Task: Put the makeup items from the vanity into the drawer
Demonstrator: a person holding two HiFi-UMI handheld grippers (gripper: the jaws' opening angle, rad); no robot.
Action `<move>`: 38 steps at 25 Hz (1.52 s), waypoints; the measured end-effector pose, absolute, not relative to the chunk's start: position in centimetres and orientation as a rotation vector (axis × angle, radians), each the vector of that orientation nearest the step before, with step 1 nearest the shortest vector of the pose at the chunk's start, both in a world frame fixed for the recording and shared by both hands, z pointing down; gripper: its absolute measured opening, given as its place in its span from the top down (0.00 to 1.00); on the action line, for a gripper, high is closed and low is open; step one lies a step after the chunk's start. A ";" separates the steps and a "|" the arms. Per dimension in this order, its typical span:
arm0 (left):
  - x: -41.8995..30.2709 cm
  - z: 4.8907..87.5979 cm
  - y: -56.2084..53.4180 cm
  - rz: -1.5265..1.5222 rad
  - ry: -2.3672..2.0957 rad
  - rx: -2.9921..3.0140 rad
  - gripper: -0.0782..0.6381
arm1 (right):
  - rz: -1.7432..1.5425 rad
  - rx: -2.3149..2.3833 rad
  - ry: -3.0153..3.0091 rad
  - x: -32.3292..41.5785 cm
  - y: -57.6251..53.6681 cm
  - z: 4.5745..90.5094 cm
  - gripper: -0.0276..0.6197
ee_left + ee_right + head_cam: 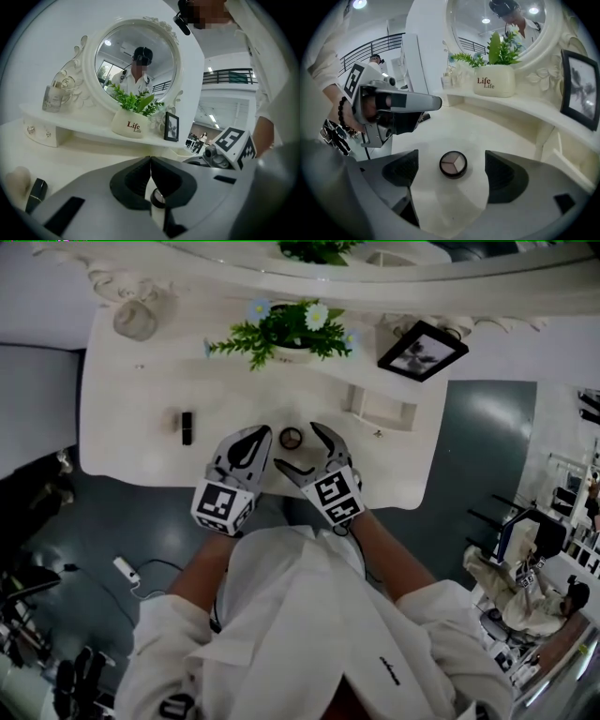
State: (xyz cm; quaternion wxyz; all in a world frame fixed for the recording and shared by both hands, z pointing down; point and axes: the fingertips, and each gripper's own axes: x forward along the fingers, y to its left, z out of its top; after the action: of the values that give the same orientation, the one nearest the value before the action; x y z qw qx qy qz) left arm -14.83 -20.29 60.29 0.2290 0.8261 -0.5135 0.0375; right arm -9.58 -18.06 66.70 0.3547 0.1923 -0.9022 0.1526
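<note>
A round black eyeshadow compact (291, 438) lies on the white vanity top (131, 442). My right gripper (299, 448) is open, its jaws on either side of the compact (453, 164) and clear of it. My left gripper (257, 439) hovers just to the left, shut with nothing in it; in the left gripper view its pads meet (150, 161) and the compact (158, 199) shows below them. A black lipstick (187, 427) lies further left on the top, also visible in the left gripper view (36, 194) beside a pale round puff (18, 180).
Along the raised back shelf stand a perfume bottle (136, 320), a potted plant (291, 329) and a framed picture (422, 351). A small white drawer unit (380, 409) sits at the right, another with knobs (37, 132) at the left. The round mirror (136, 65) rises behind.
</note>
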 end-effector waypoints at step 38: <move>-14.6 60.6 -19.5 0.114 -1.367 2.262 0.85 | 0.305 0.563 -2.263 -10.2 -19.4 69.5 0.58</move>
State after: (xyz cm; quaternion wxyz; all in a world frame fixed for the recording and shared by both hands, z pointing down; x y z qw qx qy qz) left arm -14.58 -19.46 60.60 0.2456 0.8289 -0.5009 0.0418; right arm -10.18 -19.40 69.53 0.3848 0.2210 -0.8881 0.1198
